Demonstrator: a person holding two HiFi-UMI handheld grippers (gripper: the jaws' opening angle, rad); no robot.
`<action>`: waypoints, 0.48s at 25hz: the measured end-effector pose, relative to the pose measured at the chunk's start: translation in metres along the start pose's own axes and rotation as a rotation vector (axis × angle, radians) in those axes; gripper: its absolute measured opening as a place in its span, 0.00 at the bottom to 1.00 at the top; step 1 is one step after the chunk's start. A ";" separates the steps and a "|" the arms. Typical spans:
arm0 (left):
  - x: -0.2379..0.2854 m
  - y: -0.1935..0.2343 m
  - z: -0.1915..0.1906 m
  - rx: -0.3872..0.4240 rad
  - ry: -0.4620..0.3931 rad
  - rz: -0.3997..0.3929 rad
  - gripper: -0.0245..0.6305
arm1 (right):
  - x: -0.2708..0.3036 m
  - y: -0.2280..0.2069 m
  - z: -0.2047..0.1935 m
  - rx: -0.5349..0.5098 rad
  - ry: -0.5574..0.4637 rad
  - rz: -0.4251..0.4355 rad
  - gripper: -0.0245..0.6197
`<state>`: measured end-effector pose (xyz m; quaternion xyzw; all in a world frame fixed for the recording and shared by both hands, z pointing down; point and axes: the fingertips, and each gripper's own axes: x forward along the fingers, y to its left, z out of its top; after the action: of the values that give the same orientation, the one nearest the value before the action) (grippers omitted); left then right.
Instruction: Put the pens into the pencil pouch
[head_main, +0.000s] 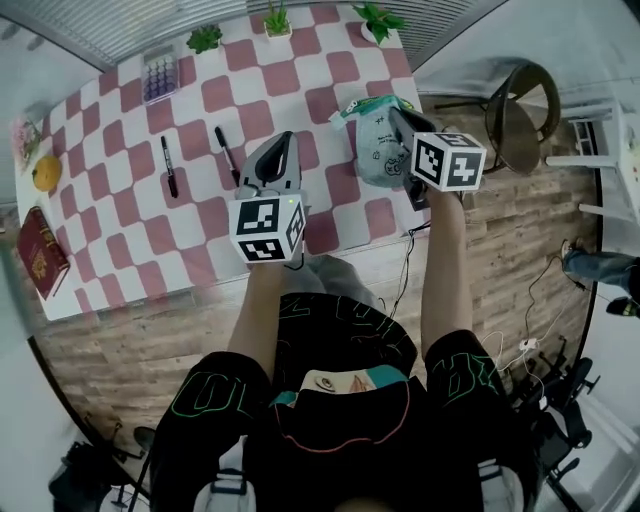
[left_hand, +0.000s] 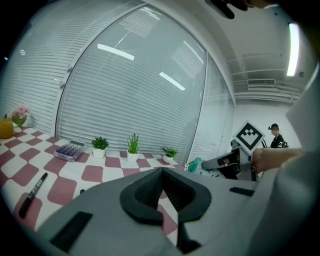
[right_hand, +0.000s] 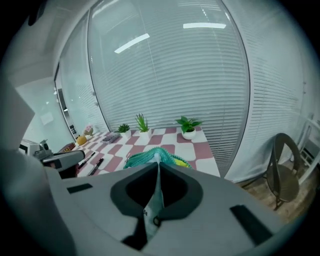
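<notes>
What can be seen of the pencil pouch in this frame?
The pencil pouch is a soft, pale grey fabric bag with small dark prints and a teal, scalloped trim along its top edge; a bit of yellow shows beside that trim in the right gripper view. It is at the right-hand edge of the checkered table, crumpled rather than flat. The right gripper is shut on a thin fold of its fabric. Whether it is lifted clear of the table cannot be told.

place: office-like room | cues: curved glass wall with blinds (left_hand: 140, 90); ceiling light strip (left_hand: 292, 50); ceiling vent (left_hand: 260, 82); chair (head_main: 520, 115)
</notes>
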<state>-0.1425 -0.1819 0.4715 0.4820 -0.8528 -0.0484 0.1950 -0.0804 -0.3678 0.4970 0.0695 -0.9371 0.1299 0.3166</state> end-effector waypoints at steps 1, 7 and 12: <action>-0.003 -0.001 0.005 0.012 -0.009 0.005 0.03 | -0.005 0.004 0.004 -0.002 -0.031 0.017 0.05; -0.023 -0.002 0.032 0.078 -0.059 0.039 0.03 | -0.034 0.025 0.028 0.005 -0.207 0.109 0.05; -0.040 0.001 0.050 0.104 -0.090 0.072 0.03 | -0.060 0.047 0.050 -0.009 -0.333 0.208 0.05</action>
<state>-0.1442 -0.1533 0.4145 0.4580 -0.8788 -0.0188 0.1327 -0.0718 -0.3348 0.4121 -0.0086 -0.9792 0.1446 0.1422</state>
